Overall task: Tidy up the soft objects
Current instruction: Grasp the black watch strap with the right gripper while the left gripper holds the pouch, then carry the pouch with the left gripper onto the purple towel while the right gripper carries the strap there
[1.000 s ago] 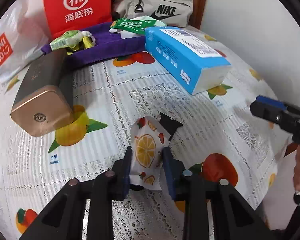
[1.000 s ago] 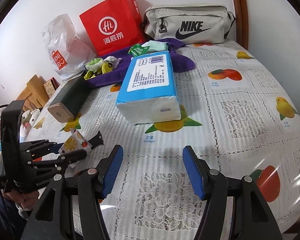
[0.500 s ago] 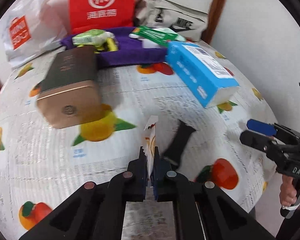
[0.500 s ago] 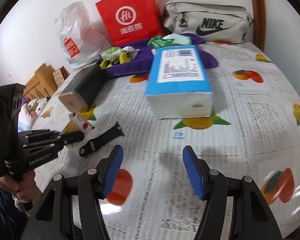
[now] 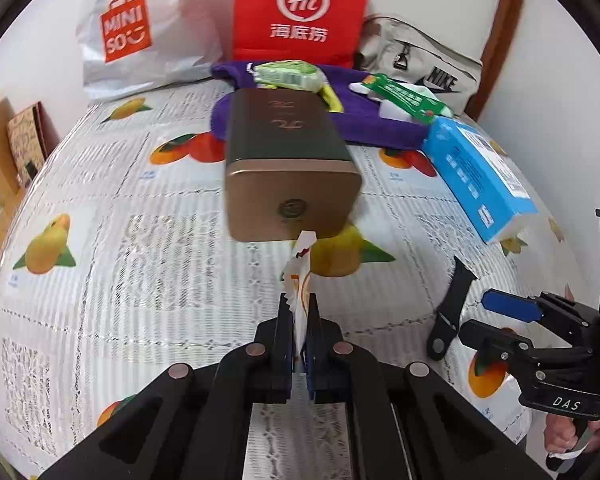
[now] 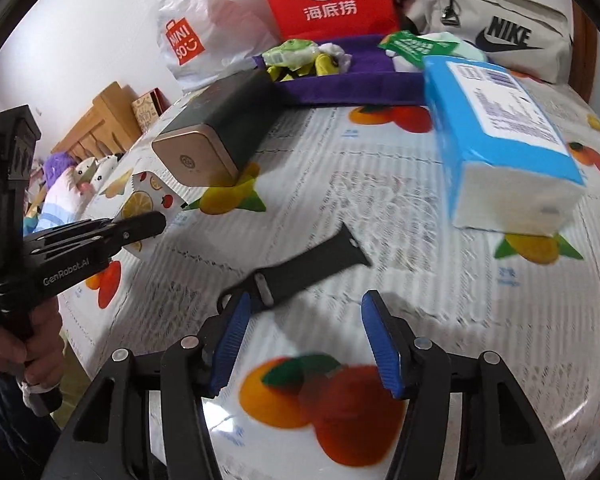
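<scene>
You look over a white lace-patterned tablecloth (image 5: 120, 272) printed with yellow mangoes, orange-red fruit and green leaves. Your left gripper (image 5: 299, 334) is black with blue pads; the thin white sachet (image 5: 298, 276) in it carries orange citrus slices and small red fruit. Your right gripper (image 6: 302, 340) is black too, with bright blue pads. A black rubber watch strap (image 6: 300, 270) lies on the cloth. The rectangular tin (image 5: 288, 164) is dark olive with a gold end. The soft tissue pack (image 6: 500, 136) is sky blue with a white label. The folded towel (image 5: 380, 124) is purple, the paper bag (image 5: 300, 12) red with white lettering.
</scene>
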Tool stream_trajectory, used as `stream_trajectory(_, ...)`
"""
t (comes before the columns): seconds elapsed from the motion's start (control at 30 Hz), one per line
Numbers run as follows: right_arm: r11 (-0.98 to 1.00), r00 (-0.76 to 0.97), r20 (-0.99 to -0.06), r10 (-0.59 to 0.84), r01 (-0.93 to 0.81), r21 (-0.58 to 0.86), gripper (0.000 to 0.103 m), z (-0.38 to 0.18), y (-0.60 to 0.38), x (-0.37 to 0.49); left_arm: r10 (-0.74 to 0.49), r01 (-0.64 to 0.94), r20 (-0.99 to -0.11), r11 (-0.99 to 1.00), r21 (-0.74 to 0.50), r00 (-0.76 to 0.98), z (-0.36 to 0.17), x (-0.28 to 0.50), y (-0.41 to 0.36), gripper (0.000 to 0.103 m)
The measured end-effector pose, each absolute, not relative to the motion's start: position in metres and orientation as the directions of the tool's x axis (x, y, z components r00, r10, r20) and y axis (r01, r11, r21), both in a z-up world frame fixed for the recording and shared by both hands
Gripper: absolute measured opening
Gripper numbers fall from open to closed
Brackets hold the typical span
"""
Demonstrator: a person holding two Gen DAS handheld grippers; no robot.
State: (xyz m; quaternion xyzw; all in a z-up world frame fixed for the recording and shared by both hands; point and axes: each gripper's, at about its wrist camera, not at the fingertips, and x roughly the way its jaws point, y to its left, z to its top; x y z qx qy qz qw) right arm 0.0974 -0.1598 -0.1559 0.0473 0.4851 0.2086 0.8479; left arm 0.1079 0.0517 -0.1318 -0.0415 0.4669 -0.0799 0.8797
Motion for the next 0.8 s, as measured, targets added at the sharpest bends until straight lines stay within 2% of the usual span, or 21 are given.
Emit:
stream_trajectory(0.17,0.910,0.450,-0.797,0.403,-0.292,0.295,0.059,-0.156,-0.149,0.110,-0.202,0.086,-0.812,0.979,-0.185,0.548,-0.137,0.111,0.061,0.005)
stream_trajectory(0.43,0.932,0.485,-0.811,0.328,-0.306,0.193,0.058,-0.156,-0.124,0.128,-0.236,0.085,-0.802,0.970,-0.228,0.549,-0.141,0.115,0.069,0.005)
stream_trajectory(0.5,0.935,0.507,-0.815,0.280,-0.335,0.114,0.051,-0.158,-0.114,0.126,-0.237,0.081,-0.803,0.970,-0.231,0.547,-0.141,0.115,0.070,0.005)
stream_trajectory(0.57,0.936,0.538,-0.812,0.225,-0.352,0.026,0.035,-0.159,-0.111,0.120,-0.239,0.082,-0.803,0.969,-0.232,0.547,-0.141,0.115,0.070,0.005)
stream_trajectory(0.63,0.935,0.535,-0.812,0.235,-0.353,0.038,0.021,-0.158,-0.117,0.117,-0.238,0.082,-0.803,0.969,-0.231,0.547,-0.141,0.113,0.070,0.005)
stream_trajectory(0.8,0.934,0.485,-0.835,0.260,-0.346,0.090,0.024,-0.156,-0.132,0.107,-0.238,0.084,-0.805,0.970,-0.230,0.544,-0.142,0.109,0.066,0.005)
